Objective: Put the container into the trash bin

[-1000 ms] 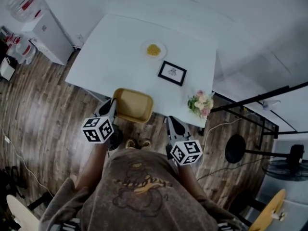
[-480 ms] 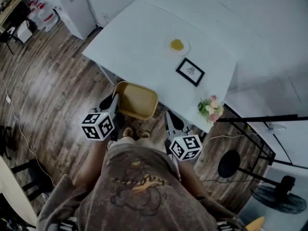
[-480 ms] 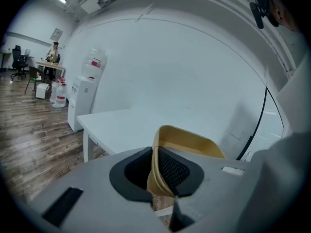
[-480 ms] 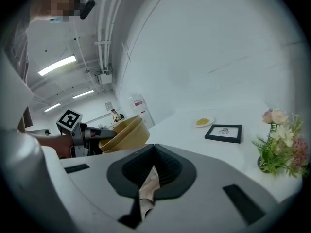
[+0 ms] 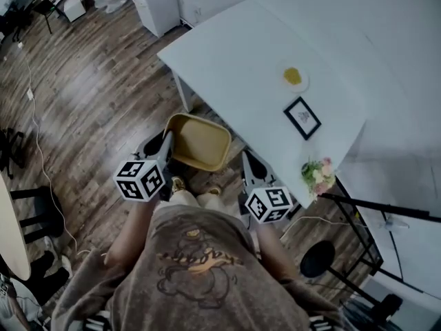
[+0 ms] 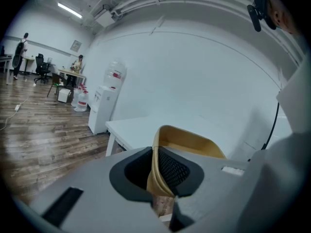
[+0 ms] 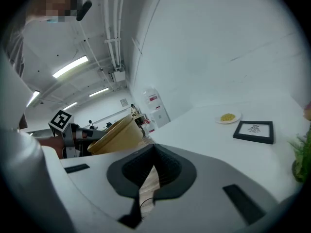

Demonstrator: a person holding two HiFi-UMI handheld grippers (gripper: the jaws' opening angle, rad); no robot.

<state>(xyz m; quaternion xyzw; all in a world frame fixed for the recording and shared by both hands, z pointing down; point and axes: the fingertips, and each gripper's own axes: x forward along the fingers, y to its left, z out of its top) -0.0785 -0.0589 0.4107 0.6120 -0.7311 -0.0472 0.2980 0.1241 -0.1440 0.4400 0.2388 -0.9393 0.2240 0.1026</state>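
Note:
The container (image 5: 200, 142) is a tan, shallow rectangular tray held in the air beside the white table's (image 5: 234, 67) near edge, above the wood floor. My left gripper (image 5: 167, 138) is shut on its left rim. In the left gripper view the thin rim (image 6: 156, 164) is pinched between the dark pads, and the tray's (image 6: 192, 142) hollow opens beyond them. My right gripper (image 5: 247, 158) is off the tray's right side, shut and holding nothing. In the right gripper view its pads (image 7: 165, 166) meet at the tips. The tray (image 7: 116, 136) sits to their left. No trash bin is in view.
The table carries a plate of yellow food (image 5: 293, 76), a black picture frame (image 5: 302, 117) and a small flower bunch (image 5: 318, 176). A water dispenser (image 6: 108, 98) stands by the wall. Desks, chairs and people are far off at the left (image 6: 58, 74). A cable (image 5: 38, 150) lies on the floor.
The whole view has swung: the table has slid to the upper right. The tray, once overlapping the table's edge, now hangs over the floor beside it. Both grippers moved along with it.

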